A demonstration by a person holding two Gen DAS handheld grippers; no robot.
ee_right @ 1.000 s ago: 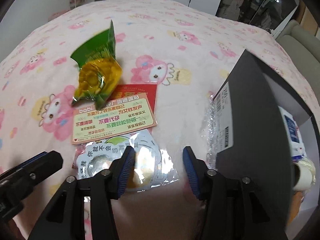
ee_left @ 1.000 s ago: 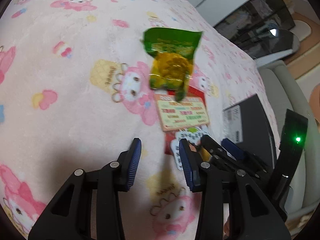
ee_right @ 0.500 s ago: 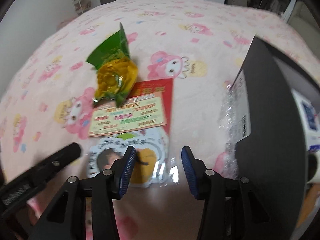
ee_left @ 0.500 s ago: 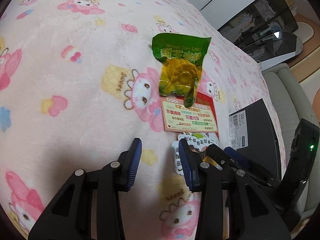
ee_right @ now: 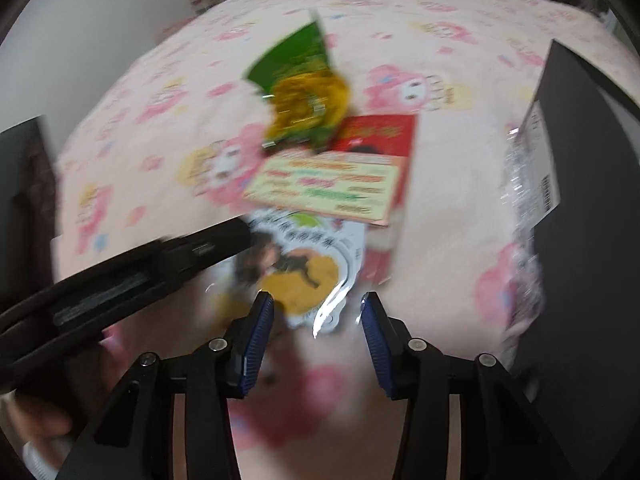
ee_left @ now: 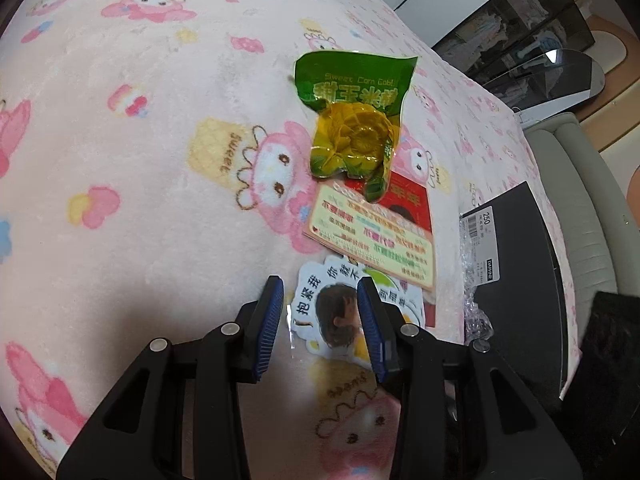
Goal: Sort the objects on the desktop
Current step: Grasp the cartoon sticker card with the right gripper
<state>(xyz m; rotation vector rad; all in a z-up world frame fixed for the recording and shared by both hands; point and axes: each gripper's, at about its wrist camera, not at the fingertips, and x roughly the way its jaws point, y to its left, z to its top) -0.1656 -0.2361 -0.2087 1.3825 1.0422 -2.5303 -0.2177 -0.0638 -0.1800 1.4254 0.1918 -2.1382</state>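
Your right gripper [ee_right: 316, 316] closes, jaws still apart, over the die-cut sticker pack [ee_left: 344, 312] lying flat on the pink blanket [ee_left: 140, 200] beside the black box [ee_left: 516, 280], while your unclenched, empty left gripper [ee_left: 320, 316] hovers alongside; the pads may pinch fleece instead.

One snack packet [ee_left: 354, 120], two cards [ee_left: 372, 236], one sticker [ee_left: 340, 308], one box [ee_left: 520, 280].

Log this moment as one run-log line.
left gripper: open, over sticker | right gripper: closing, nothing gripped, near sticker edge | corn snack, card, box: untouched
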